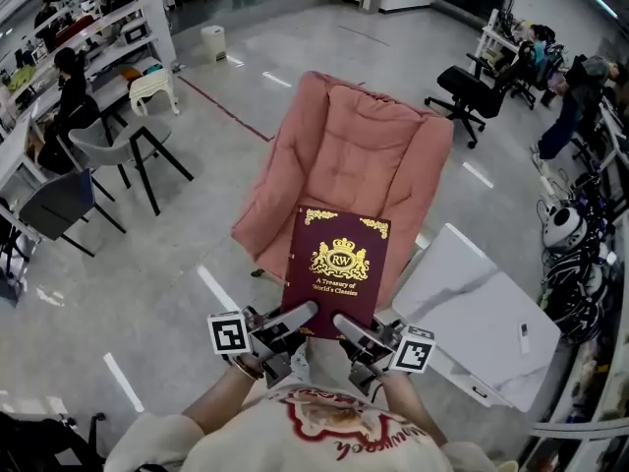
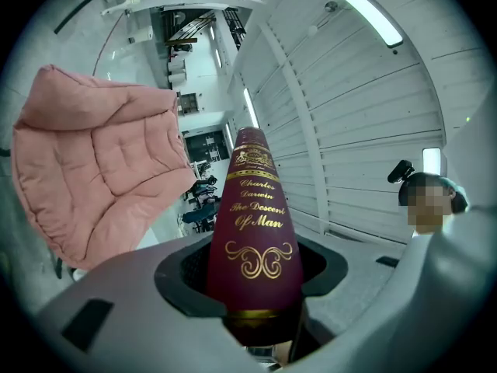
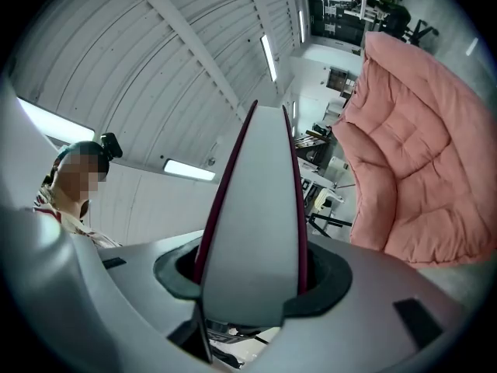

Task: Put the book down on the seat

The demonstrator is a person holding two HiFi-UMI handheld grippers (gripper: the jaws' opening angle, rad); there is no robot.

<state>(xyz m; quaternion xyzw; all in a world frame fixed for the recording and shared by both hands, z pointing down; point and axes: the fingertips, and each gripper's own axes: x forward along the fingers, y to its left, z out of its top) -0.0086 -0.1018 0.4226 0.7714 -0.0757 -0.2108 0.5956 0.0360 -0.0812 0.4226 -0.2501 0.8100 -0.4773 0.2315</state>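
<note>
Book (image 1: 336, 268) clamped at lower edge by L gripper (image 1: 300, 316) on spine side, R gripper (image 1: 348, 325) on page side. Sits mid-frame over pink chair (image 1: 344, 146); prob not touching it.

Grey floor (image 1: 147, 293), pink cushioned seat (image 1: 344, 155) standing on it, white table (image 1: 472, 293) just beside

A white tabletop (image 1: 462, 298) stands at lower right, with a small pale object (image 1: 524, 337) lying on it (perhaps a remote, too small to tell). Farther back is a black office chair (image 1: 470, 94). At left are a grey chair (image 1: 113, 148), a white stool (image 1: 154, 85) and a pale bin (image 1: 213, 41). A person (image 1: 67, 91) sits at the left desks. White tape strips (image 1: 217, 288) mark the grey floor (image 1: 128, 264). A strip light (image 2: 365, 12) glows on the ribbed ceiling (image 2: 373, 115).
</note>
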